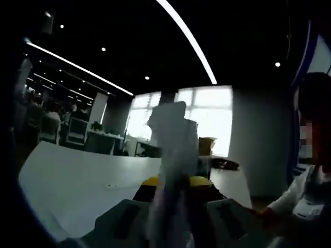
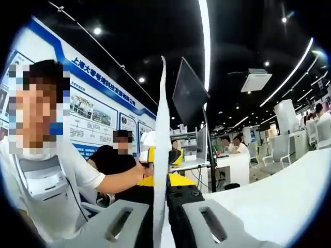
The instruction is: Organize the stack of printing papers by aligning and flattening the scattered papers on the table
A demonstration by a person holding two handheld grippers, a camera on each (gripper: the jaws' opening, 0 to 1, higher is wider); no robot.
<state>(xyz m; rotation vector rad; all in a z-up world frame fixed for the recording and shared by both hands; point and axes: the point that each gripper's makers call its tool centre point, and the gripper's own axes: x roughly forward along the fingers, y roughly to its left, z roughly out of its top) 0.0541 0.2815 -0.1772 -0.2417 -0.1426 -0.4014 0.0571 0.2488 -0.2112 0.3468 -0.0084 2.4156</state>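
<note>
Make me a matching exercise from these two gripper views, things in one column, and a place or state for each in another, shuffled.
Things:
1. paper sheets
2. table
3. monitor
4. wall poster

Place or state:
A. dark screen raised on a pole
B. held upright, edge-on, between the right gripper's fingers
C. white surface, lower right of the right gripper view
D. blue-trimmed board behind the people

Pairs: 1-B, 2-C, 3-A, 4-D

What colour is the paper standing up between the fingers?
White. The paper shows best in the right gripper view, seen edge-on between that gripper's fingers.
</note>
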